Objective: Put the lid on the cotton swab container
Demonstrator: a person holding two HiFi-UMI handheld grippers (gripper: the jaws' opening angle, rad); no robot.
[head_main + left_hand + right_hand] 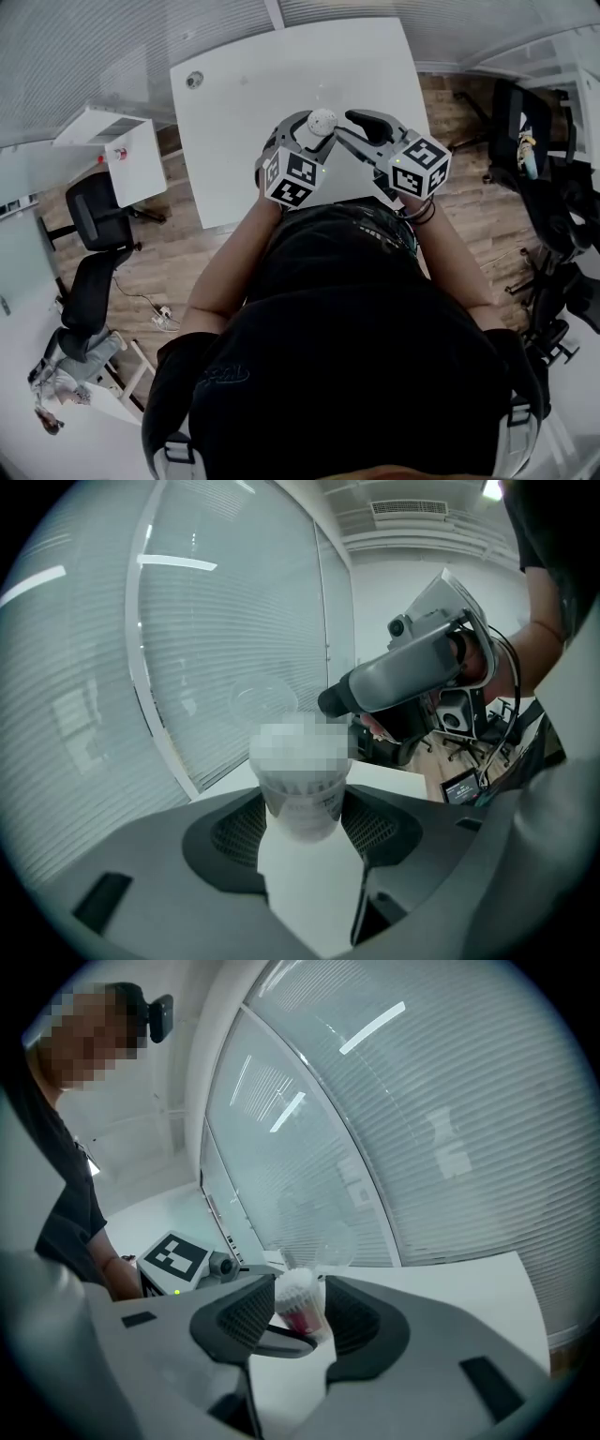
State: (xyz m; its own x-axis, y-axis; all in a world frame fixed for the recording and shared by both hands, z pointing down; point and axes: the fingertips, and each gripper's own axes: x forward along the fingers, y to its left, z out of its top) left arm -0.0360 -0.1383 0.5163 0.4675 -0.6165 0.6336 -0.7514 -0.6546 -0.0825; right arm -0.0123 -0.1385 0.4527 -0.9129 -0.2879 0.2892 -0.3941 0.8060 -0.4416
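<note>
Held up over the white table [234, 141], the cotton swab container [321, 120] is a small clear cup full of white-tipped swabs with a red label [300, 1305]. My left gripper [314, 129] is shut on its body [302, 808]. A clear lid [323, 1239] stands over the swab tips and is faint against the blinds; whether it is seated I cannot tell. My right gripper [345, 127] is close beside the container's top. Its jaws [305, 1324] stand open, and the container shows beyond the gap, untouched by the pads. One dark right fingertip [333, 701] is level with the lid.
A frosted glass wall with blinds [216, 649] runs along the table's far side. Black office chairs [94, 225] stand on the wooden floor at the left, more chairs [553, 216] at the right. A low white cabinet [127, 159] is left of the table.
</note>
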